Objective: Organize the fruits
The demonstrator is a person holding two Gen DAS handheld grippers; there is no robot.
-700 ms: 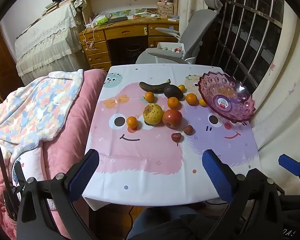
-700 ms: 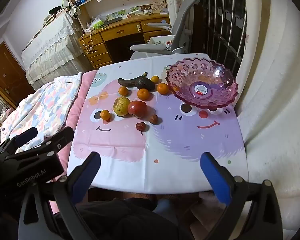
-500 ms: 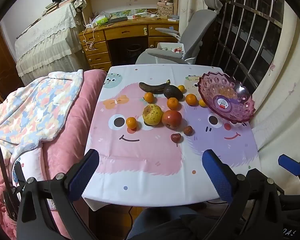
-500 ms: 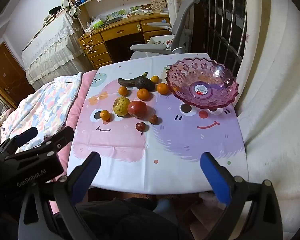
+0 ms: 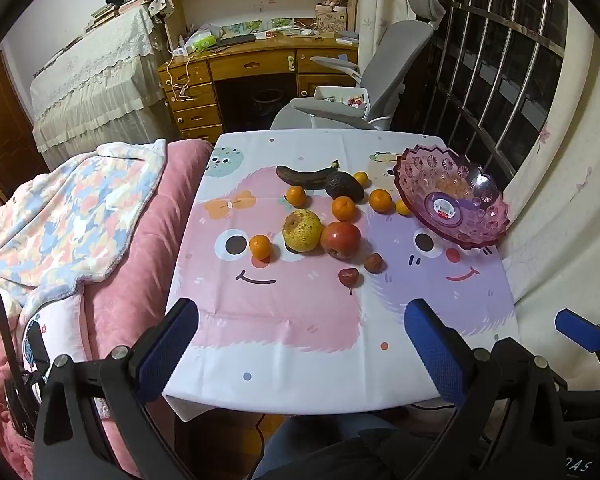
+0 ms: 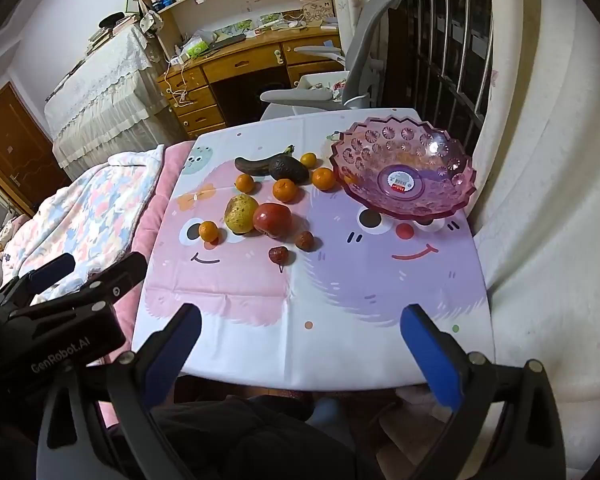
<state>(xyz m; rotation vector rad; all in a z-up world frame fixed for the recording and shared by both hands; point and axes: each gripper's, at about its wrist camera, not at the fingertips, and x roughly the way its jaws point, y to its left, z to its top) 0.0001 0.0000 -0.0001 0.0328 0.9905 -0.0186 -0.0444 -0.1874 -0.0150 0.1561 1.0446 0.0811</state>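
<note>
- Left wrist view: our left hand-held gripper (image 5: 300, 340) hangs above the near edge of the counter (image 5: 300, 368), jaws spread wide, nothing between the pads.
- The fruit sits loose in a cluster past mid-counter: a yellow pear (image 5: 302, 230) touching a red apple (image 5: 341, 239), small oranges (image 5: 343, 208) scattered round them, a dark banana (image 5: 306, 176) and an avocado (image 5: 344, 186) at the far side, two small reddish fruits (image 5: 348, 276) nearest us.
- The pink bowl (image 5: 452, 196) stands empty on the right, tilted on its foot; we judge it the place the fruit is meant to go, so nothing is sorted yet.
- All fruit lies ahead of the jaws and well apart from them; the reddish pair is closest.
- Right wrist view: our right hand-held gripper (image 6: 300, 332) is also spread wide and carries nothing, poised over the near counter (image 6: 340, 360) edge. The left tool shows at lower left.
- From here the bowl (image 6: 404, 176) lies ahead and slightly right, the apple (image 6: 272, 219) and pear (image 6: 241, 214) ahead and left, all well apart from the pads.
- We judge the wide jaws suit a first reach; the round fruit may roll when nudged.
</note>
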